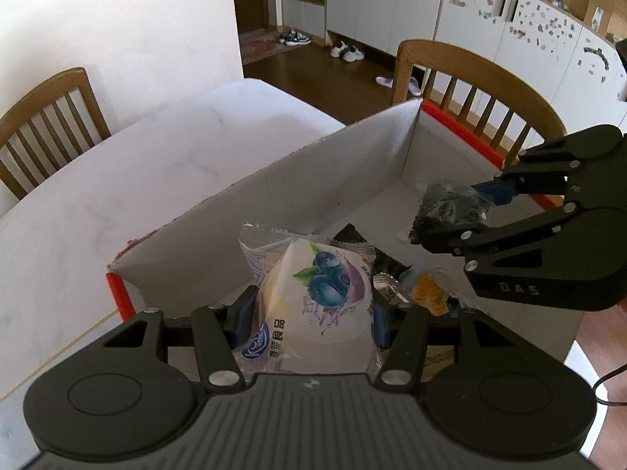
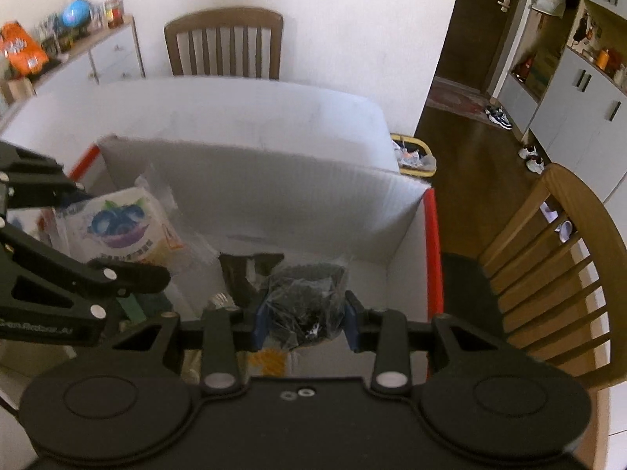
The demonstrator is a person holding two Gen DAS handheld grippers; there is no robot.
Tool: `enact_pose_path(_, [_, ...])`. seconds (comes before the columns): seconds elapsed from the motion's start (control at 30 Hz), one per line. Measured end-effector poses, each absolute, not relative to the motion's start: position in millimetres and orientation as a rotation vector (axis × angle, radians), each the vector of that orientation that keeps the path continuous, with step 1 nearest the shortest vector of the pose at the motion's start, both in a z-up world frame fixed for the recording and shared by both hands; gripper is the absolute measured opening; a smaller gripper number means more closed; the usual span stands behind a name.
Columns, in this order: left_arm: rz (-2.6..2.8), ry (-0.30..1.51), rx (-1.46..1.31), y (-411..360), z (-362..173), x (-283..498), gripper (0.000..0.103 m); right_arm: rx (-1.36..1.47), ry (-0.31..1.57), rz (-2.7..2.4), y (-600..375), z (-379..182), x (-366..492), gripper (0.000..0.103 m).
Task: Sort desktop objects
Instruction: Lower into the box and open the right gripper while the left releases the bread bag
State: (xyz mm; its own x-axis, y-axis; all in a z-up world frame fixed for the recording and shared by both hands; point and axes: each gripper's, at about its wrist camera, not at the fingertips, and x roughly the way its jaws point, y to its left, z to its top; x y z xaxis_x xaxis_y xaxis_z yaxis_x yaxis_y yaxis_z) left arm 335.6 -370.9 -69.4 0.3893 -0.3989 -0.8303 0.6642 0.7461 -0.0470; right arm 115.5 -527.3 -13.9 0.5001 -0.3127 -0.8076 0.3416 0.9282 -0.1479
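Observation:
My left gripper (image 1: 307, 315) is shut on a blueberry snack packet (image 1: 313, 297), held over the near end of a white box with red edges (image 1: 298, 180). In the right wrist view that packet (image 2: 125, 227) shows at the left beside the left gripper (image 2: 98, 235). My right gripper (image 2: 305, 319) is shut on a clear bag of dark contents (image 2: 303, 301), also above the box's inside. The left wrist view has this bag (image 1: 450, 205) at the right, between the right gripper's fingers (image 1: 470, 211). Several wrapped snacks (image 1: 427, 291) lie on the box floor.
The box stands on a white table (image 1: 117, 180). Wooden chairs (image 1: 474, 90) (image 2: 225, 43) stand around it. A yellow bin (image 2: 415, 156) sits on the floor beyond the table's far edge. White cabinets line the far wall.

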Motion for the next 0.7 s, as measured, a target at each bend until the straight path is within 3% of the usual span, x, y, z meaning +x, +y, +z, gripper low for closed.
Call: enact_pose_path(0.7, [-0.651,1.015,0.425,-390,-93,353,0.055,-0.051,1.091,-0.424,-530,-60,157,0.036])
